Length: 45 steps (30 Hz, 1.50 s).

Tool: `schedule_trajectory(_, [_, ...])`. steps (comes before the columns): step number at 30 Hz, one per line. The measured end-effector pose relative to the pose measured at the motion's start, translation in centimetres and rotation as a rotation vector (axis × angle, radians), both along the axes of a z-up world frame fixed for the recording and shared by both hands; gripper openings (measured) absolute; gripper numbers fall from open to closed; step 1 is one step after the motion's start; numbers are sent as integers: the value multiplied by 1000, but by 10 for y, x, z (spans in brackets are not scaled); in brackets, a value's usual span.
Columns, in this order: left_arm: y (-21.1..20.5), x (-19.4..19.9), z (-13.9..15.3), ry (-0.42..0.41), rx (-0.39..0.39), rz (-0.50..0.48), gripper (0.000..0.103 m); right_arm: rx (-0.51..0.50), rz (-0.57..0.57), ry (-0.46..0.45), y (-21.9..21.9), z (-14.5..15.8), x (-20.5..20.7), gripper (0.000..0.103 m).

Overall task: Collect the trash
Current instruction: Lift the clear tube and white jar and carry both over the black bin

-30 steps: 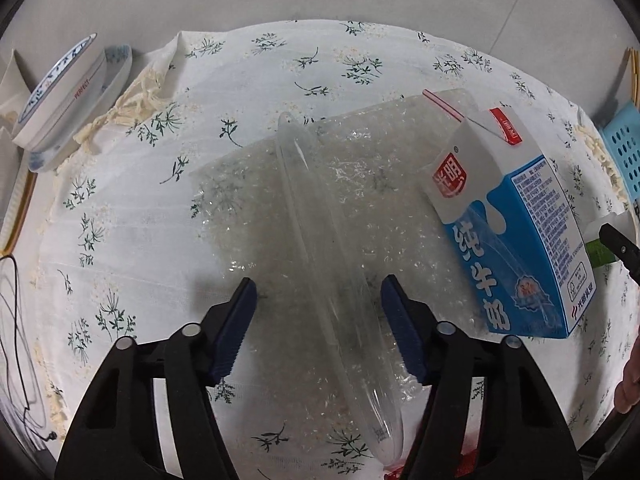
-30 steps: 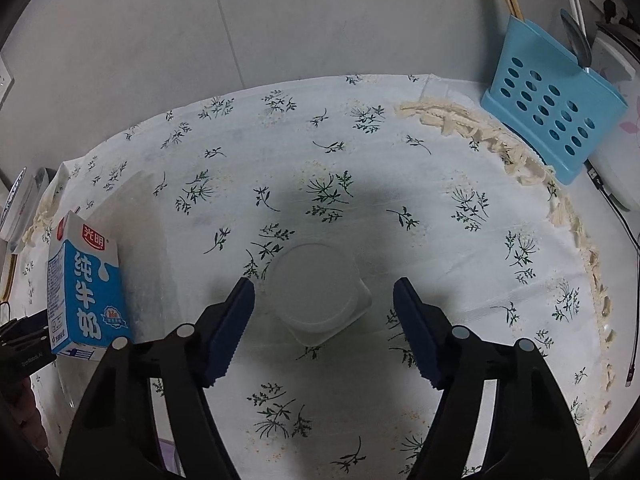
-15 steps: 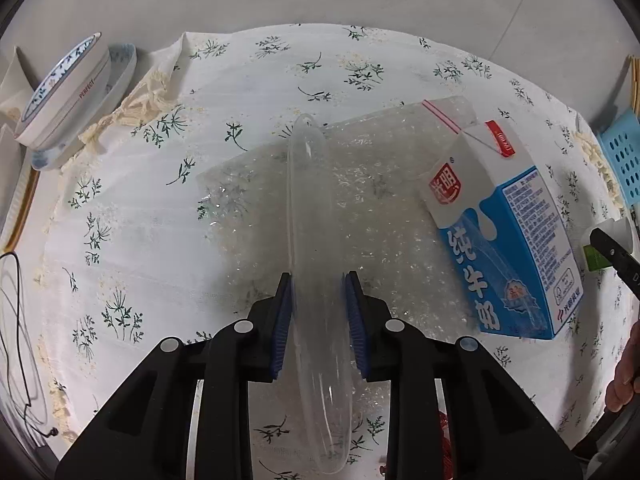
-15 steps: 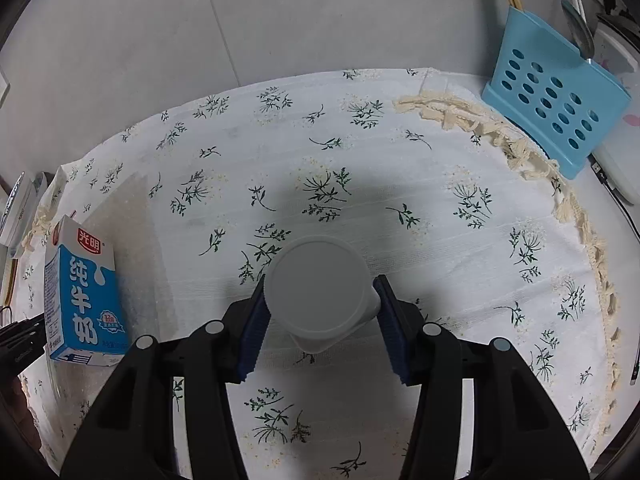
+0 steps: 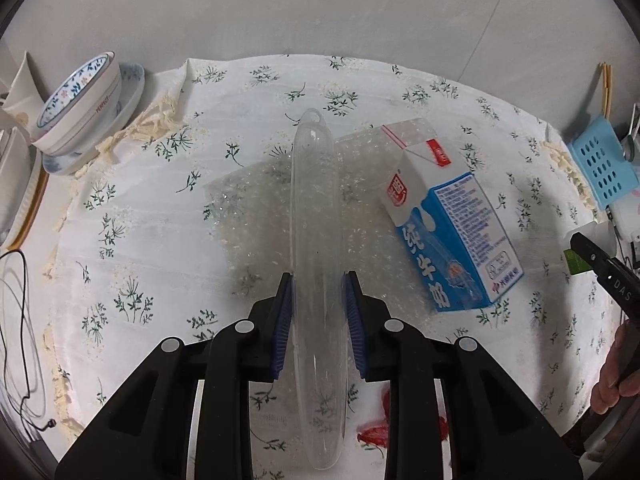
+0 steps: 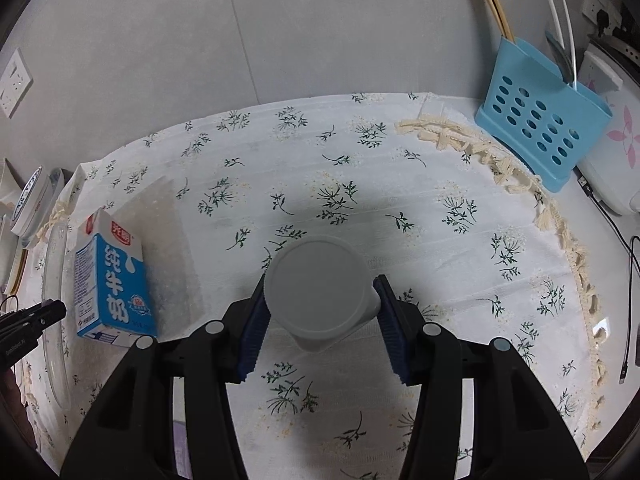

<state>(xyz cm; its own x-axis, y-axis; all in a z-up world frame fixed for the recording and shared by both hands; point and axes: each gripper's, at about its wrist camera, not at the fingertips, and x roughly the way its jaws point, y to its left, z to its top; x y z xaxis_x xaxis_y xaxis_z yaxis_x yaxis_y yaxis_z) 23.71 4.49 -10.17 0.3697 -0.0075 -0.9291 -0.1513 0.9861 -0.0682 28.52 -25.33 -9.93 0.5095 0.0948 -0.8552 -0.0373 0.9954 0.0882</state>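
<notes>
My left gripper point(image 5: 318, 286) is shut on the rim of a clear plastic lid point(image 5: 316, 216), held on edge above the flowered tablecloth point(image 5: 132, 240). A blue and white milk carton point(image 5: 452, 228) lies on a sheet of bubble wrap point(image 5: 256, 200) just right of the lid; it also shows in the right wrist view point(image 6: 114, 280). My right gripper point(image 6: 320, 288) is shut on a white plastic cup point(image 6: 318, 292), lifted above the cloth. A red scrap point(image 5: 376, 432) lies under the left gripper.
Stacked patterned bowls point(image 5: 84, 104) stand at the far left of the table. A blue perforated utensil holder point(image 6: 540, 120) with chopsticks stands at the far right beside a white appliance point(image 6: 612, 148). Cables point(image 5: 16, 320) lie at the left edge. A grey wall is behind.
Both grippers went from open to shut, the left on the clear lid and the right on the white cup. Both have since lifted their objects off the cloth.
</notes>
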Motion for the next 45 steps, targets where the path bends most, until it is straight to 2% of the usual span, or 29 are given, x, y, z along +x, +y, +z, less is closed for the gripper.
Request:
schedule_trajectory(10, [-7,-35,28,-47,-33,-4,25,25,23,-48,5,32,-41,48])
schedule_trajectory(21, [-14,-90,51,-63,-32,1,25,30,84,-78,15,65,-110,49])
schedule_trajectory(45, [-51,-219,75,-69,-101,-43,25,35,139,-98,11,91,-247,49])
